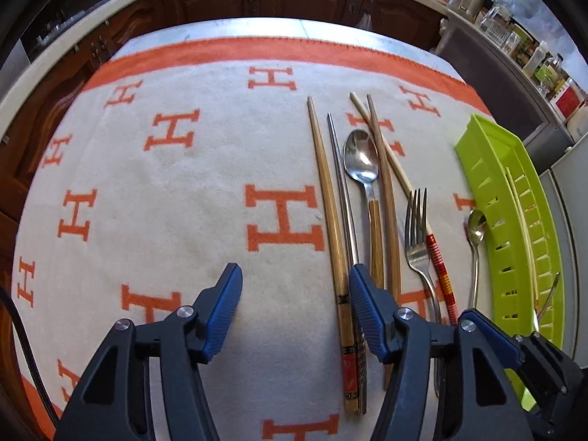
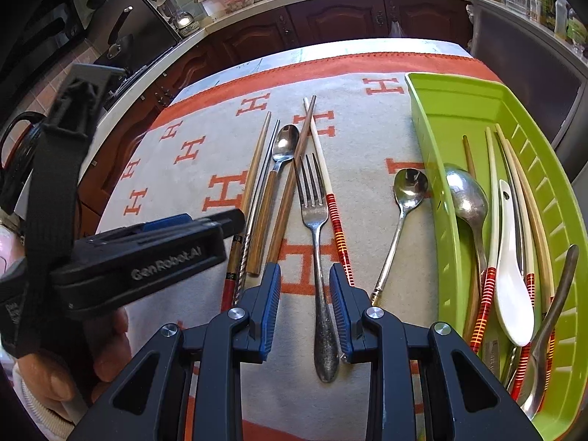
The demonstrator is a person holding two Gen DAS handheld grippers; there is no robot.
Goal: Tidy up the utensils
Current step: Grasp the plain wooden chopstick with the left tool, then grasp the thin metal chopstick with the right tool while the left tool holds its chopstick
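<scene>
- The tabletop wore a cream blanket (image 1: 205, 191) with orange H's, and a lime green tray (image 2: 433, 191) sat along its right side, already loaded with chopsticks, spoons and a white ceramic spoon (image 2: 512, 283).
- Loose utensils lay side by side on the blanket, long axes all running away from the cameras: wooden chopsticks (image 1: 327, 198), a metal chopstick (image 1: 341, 191), a wood-handled spoon (image 1: 362, 161), a fork (image 2: 316, 220) with tines pointing away, a red-striped chopstick (image 2: 336, 220), and a small spoon (image 2: 400, 213) just beside the tray wall.
- The right gripper (image 2: 305, 294) had its jaws released, straddling the fork handle without touching it.
- The left gripper (image 1: 294, 294) was open too, nothing gripped; its right jaw hung over the chopstick handles.
</scene>
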